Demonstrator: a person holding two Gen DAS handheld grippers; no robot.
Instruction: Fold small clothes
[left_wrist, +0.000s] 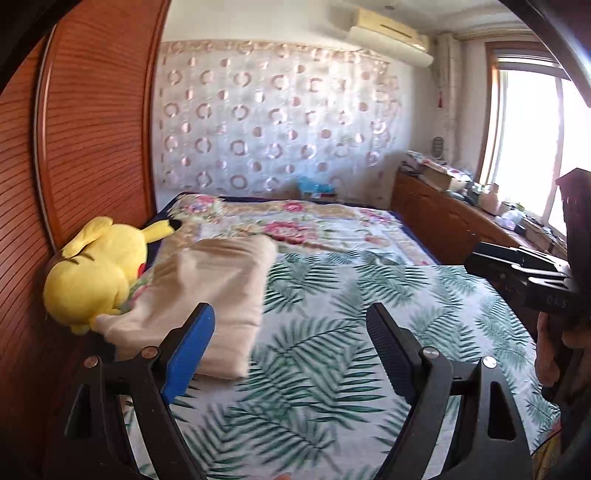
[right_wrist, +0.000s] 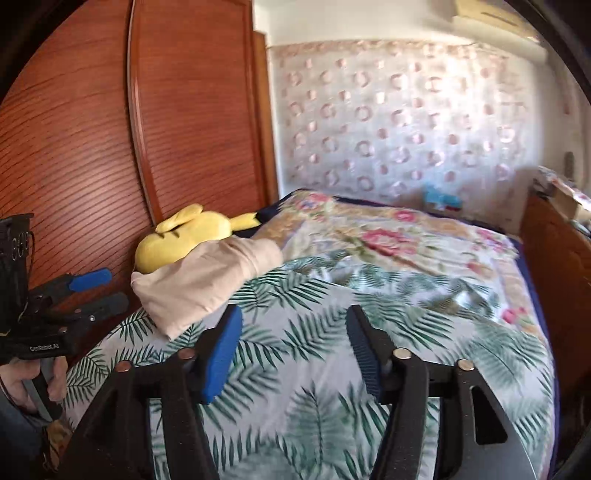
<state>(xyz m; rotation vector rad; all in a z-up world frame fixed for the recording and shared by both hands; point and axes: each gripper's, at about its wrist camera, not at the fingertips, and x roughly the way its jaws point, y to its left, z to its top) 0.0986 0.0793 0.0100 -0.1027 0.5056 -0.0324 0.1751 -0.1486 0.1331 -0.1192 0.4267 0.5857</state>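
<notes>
— Beige folded garment (left_wrist: 207, 295) sits at the left of the frame on the bed (left_wrist: 369, 295), against a yellow plush toy (left_wrist: 99, 266).
— And the grippers?
— Left gripper (left_wrist: 291, 332), jaws spread, nothing between. Right gripper (right_wrist: 293, 332), likewise released, empty, above the leaf-print sheet.

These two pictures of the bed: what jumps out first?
A bright yellow plush toy lies at the bed's left edge against the wooden wardrobe. A folded beige garment rests against it on the palm-leaf sheet. Both blue-padded grippers, left and right, hang open over the sheet, holding nothing.
</notes>
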